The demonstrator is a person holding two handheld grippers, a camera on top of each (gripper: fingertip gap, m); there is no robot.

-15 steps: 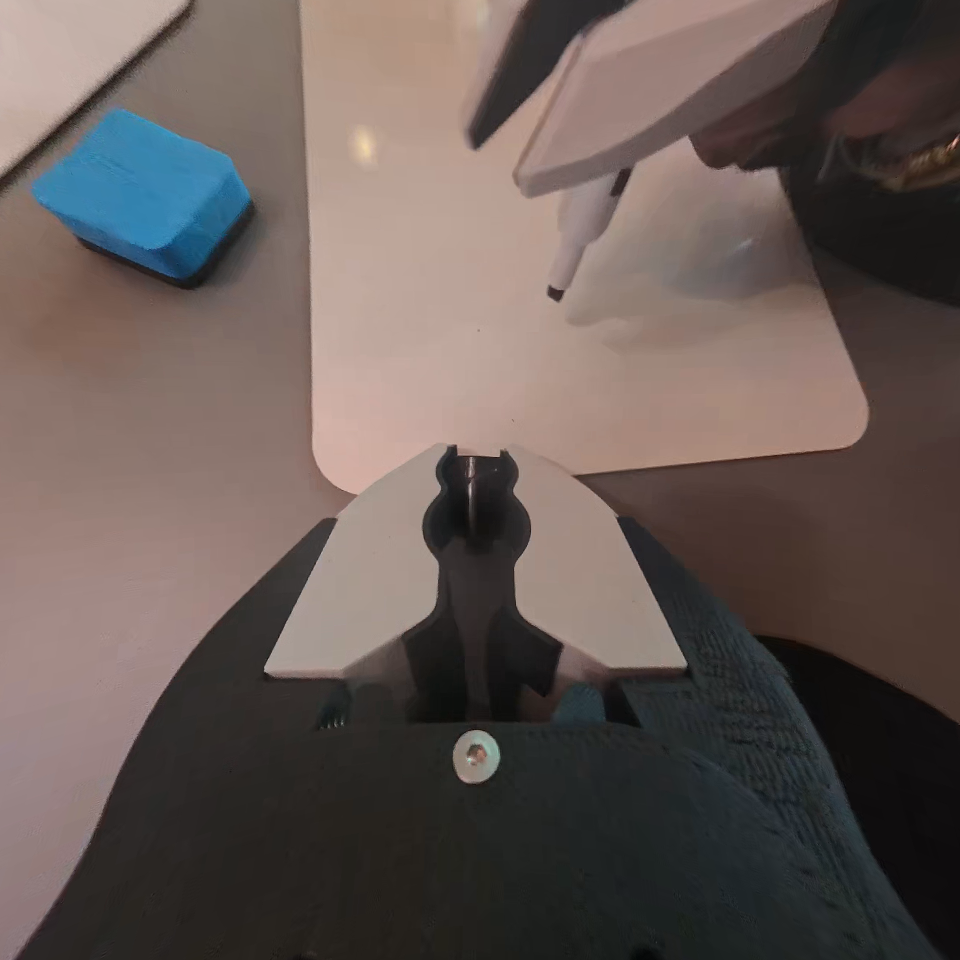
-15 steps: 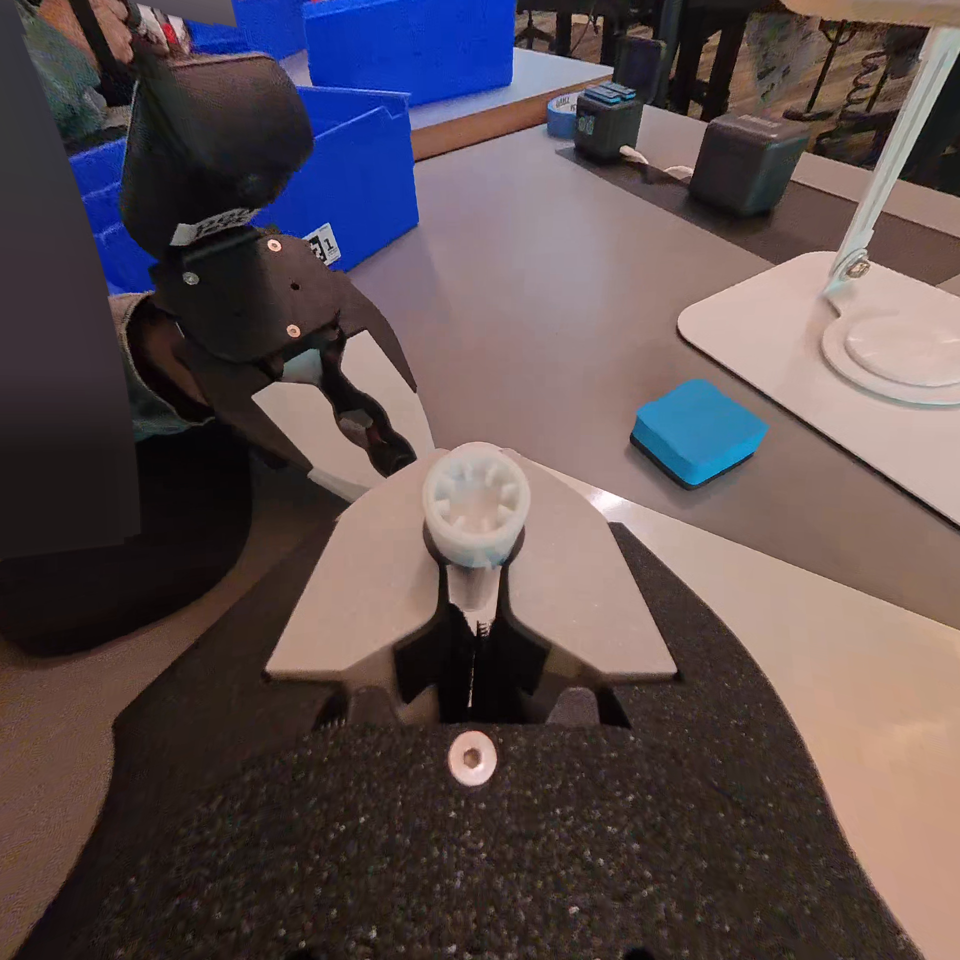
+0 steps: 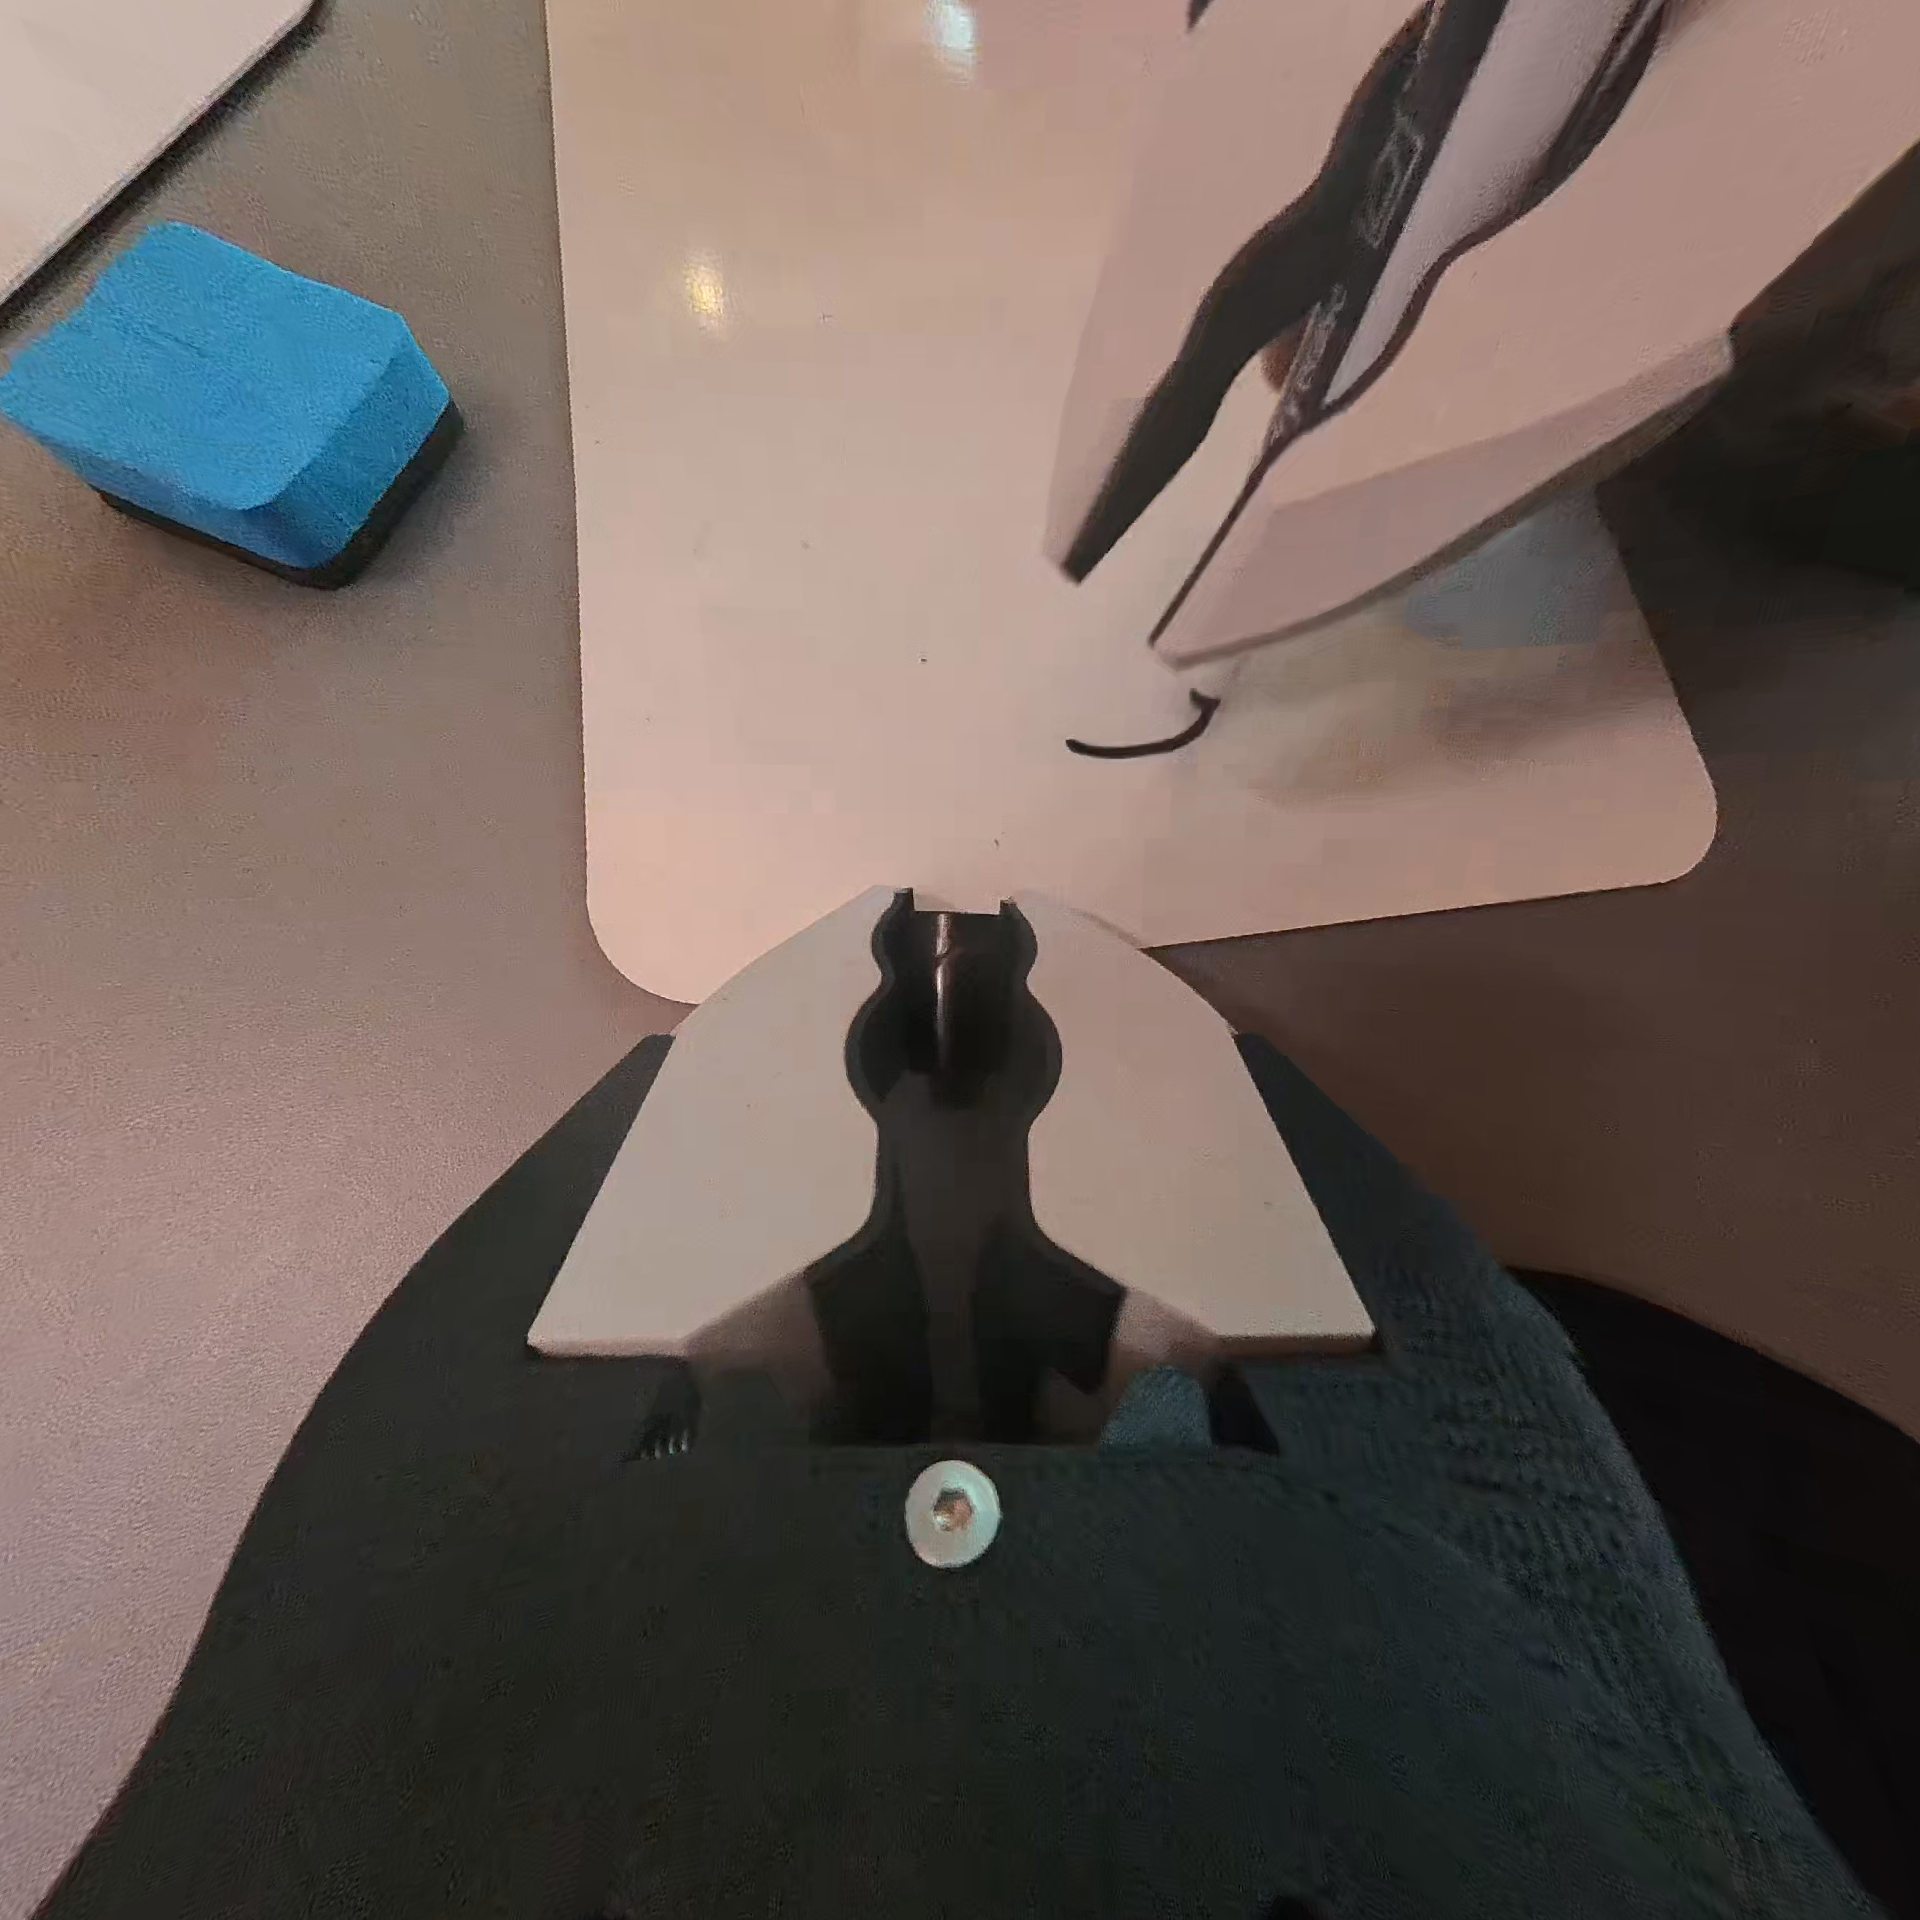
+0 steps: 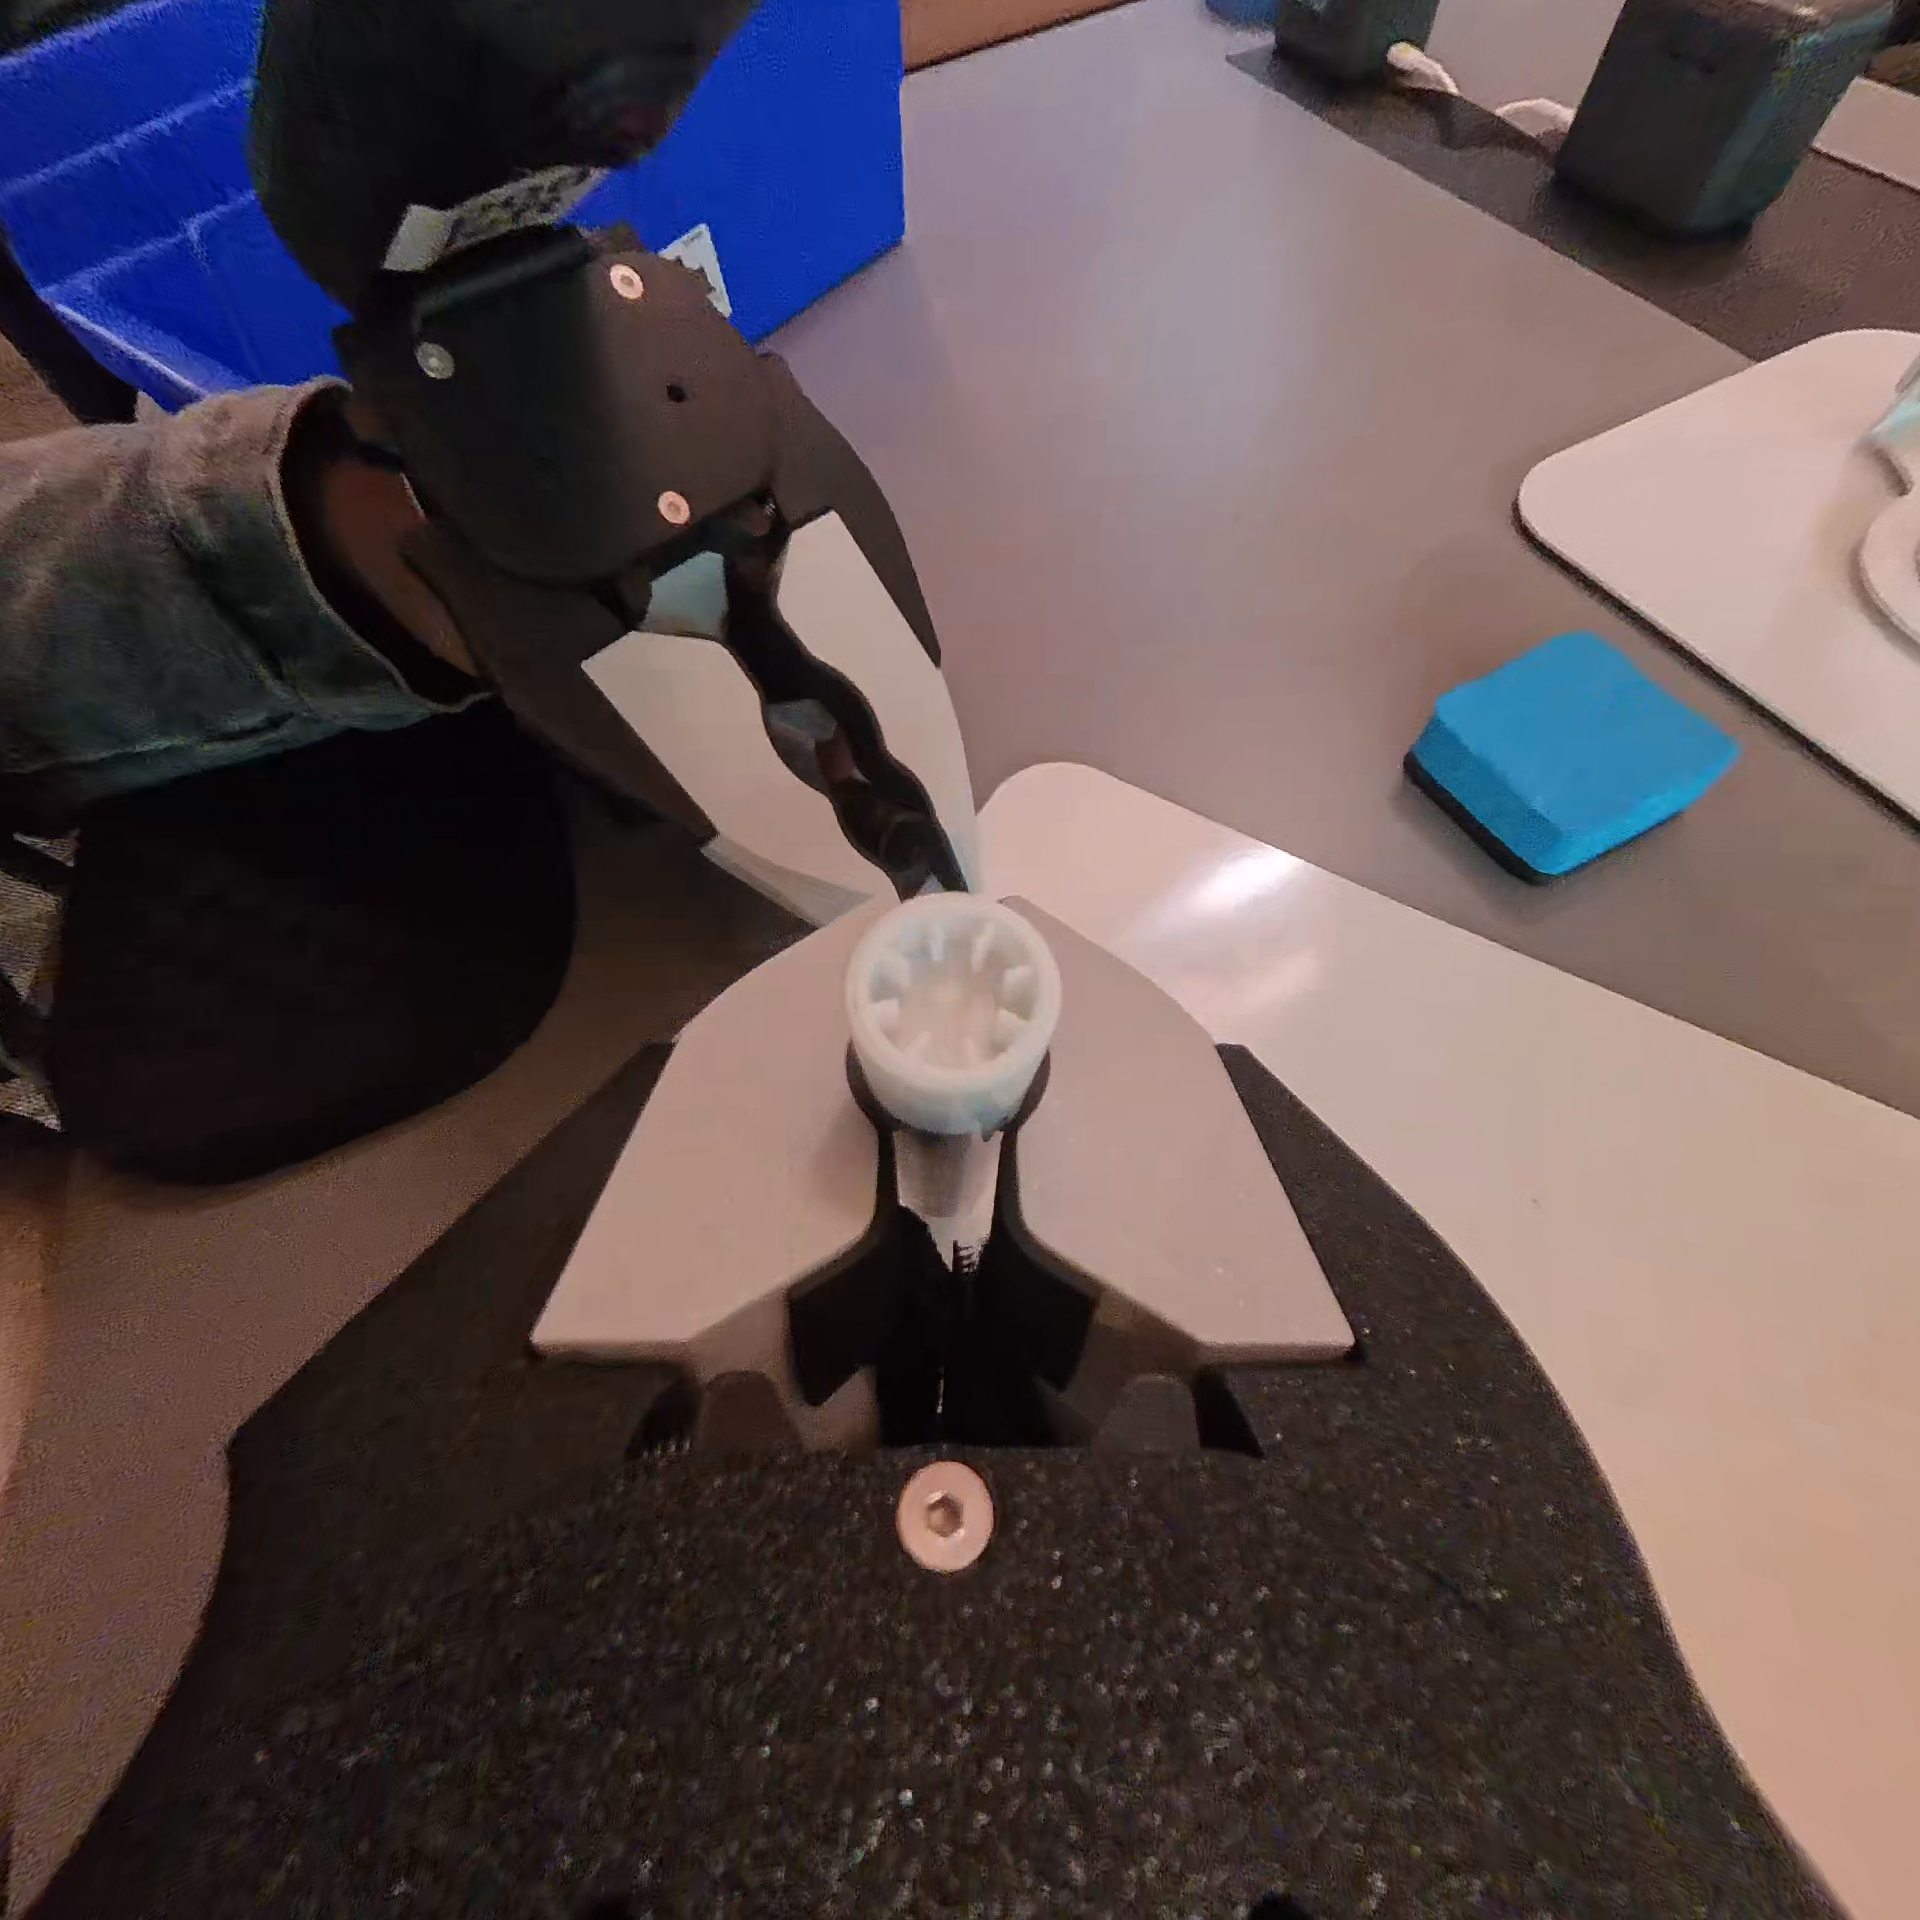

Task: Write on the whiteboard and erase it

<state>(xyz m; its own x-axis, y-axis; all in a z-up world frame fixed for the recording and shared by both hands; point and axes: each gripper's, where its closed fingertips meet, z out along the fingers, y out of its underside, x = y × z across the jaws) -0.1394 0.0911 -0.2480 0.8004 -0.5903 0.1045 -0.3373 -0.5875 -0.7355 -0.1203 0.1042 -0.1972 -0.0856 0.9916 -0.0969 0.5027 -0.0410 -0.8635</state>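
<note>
A white whiteboard [image 3: 831,520] lies flat on the grey table and bears a short curved black stroke [image 3: 1143,732] near its near right corner. My right gripper [image 4: 951,920] is shut on a white marker [image 4: 951,1013] whose ribbed back end faces the camera. In the left wrist view the right gripper [image 3: 1184,592] hangs over the stroke and hides the marker's tip. My left gripper [image 3: 956,909] hovers at the board's near edge, shut on a small black piece [image 3: 951,987]. It also shows in the right wrist view [image 4: 914,852]. A blue eraser [image 3: 229,405] lies left of the board, untouched.
A white lamp base [image 4: 1714,499] lies beyond the eraser [image 4: 1569,748]. A blue bin [image 4: 727,156] stands behind the left gripper, and dark boxes [image 4: 1704,114] at the table's far side. A person's sleeve [image 4: 156,582] is at the left. Spacing between my two grippers at the tips: around 6 cm. Left tips and right tips are each some 15 cm from the blue eraser [image 3: 229,405]. The right camera catches it too, in the right wrist view [image 4: 1521,720].
The right gripper has come down and closer with the marker, and a curved black stroke is now on the board. The left gripper has hardly moved.
</note>
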